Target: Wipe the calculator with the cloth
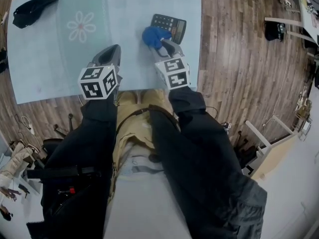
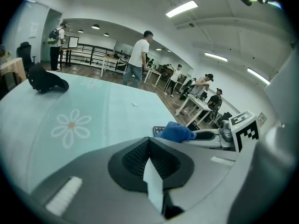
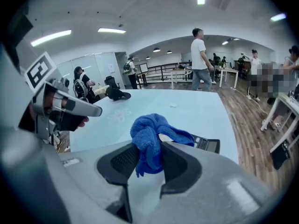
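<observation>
A black calculator (image 1: 170, 27) lies near the right edge of the pale blue table (image 1: 45, 59). My right gripper (image 1: 162, 44) is shut on a bunched blue cloth (image 1: 153, 36), which hangs at the calculator's near-left corner. In the right gripper view the cloth (image 3: 150, 139) is pinched between the black pads, and the calculator (image 3: 207, 144) shows just behind it to the right. My left gripper (image 1: 111, 53) hovers over the table's front edge, left of the cloth, jaws shut with nothing in them. From the left gripper view, cloth (image 2: 176, 132) and calculator (image 2: 158, 129) sit ahead to the right.
A black cap-like item (image 1: 34, 7) rests at the table's far left corner. A flower print (image 1: 81, 26) marks the tabletop. Wooden floor (image 1: 234, 59) lies right of the table, with desks and a black object (image 1: 275, 30) beyond. People stand and sit in the background.
</observation>
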A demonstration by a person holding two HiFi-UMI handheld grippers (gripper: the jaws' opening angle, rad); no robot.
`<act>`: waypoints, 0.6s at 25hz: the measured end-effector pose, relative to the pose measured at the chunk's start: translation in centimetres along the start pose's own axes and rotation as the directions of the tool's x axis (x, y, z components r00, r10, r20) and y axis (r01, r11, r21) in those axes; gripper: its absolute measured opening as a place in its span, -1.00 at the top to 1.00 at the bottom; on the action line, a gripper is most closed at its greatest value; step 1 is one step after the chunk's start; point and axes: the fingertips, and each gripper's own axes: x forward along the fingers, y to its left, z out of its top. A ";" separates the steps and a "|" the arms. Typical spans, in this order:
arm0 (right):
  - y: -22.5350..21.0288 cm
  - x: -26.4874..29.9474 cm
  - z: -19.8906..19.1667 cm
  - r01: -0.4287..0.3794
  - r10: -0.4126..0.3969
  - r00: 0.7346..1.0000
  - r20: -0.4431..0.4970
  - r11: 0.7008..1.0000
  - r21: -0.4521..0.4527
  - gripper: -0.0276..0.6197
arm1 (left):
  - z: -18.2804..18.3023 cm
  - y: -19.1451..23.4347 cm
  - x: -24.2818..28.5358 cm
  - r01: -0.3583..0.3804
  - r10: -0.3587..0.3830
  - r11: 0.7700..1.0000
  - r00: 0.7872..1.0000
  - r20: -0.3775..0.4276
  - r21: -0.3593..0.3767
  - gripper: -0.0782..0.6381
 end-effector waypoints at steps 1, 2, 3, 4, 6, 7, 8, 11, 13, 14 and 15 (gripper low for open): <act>0.1 -1.0 0.5 0.006 -0.007 1.000 0.022 1.000 0.021 0.49 | 0.3 -0.4 -0.5 0.003 -0.003 1.000 1.000 0.010 0.004 0.78; 0.2 -2.2 1.1 0.011 -0.013 0.999 0.047 0.999 0.048 0.49 | 0.6 -0.8 -1.0 0.008 -0.008 1.000 1.000 0.021 0.009 0.78; 0.2 -3.3 1.8 0.014 -0.020 0.997 0.075 0.997 0.077 0.49 | 1.1 -1.3 -1.4 0.014 -0.015 1.000 0.999 0.034 0.016 0.78; 0.1 -4.3 2.5 0.017 -0.028 0.994 0.103 0.994 0.106 0.49 | 1.6 -1.8 -1.7 0.021 -0.022 0.999 0.999 0.048 0.024 0.78; -0.3 -6.2 4.1 0.023 -0.048 0.986 0.158 0.987 0.157 0.49 | 3.0 -2.8 -2.1 0.035 -0.038 0.998 0.996 0.079 0.044 0.78; -0.5 -7.1 5.0 0.028 -0.060 0.981 0.183 0.984 0.175 0.50 | 3.8 -3.2 -2.3 0.041 -0.046 0.998 0.994 0.094 0.055 0.78; -0.6 -7.9 5.9 0.033 -0.073 0.976 0.208 0.982 0.187 0.49 | 4.5 -3.6 -2.6 0.046 -0.053 0.997 0.992 0.110 0.065 0.78; -0.8 -10.4 8.9 0.048 -0.105 0.953 0.285 0.978 0.202 0.49 | 7.1 -4.6 -3.2 0.058 -0.072 0.994 0.984 0.165 0.093 0.78; -1.1 -12.4 11.1 0.059 -0.127 0.930 0.346 0.978 0.202 0.49 | 9.2 -5.5 -3.6 0.064 -0.089 0.991 0.973 0.211 0.119 0.79; -1.3 -13.5 12.1 0.067 -0.140 0.917 0.375 0.977 0.201 0.49 | 10.3 -6.2 -3.9 0.069 -0.099 0.989 0.967 0.235 0.134 0.78; -1.4 -14.8 13.0 0.076 -0.153 0.904 0.400 0.976 0.202 0.49 | 11.2 -7.0 -4.5 0.073 -0.109 0.986 0.961 0.255 0.148 0.78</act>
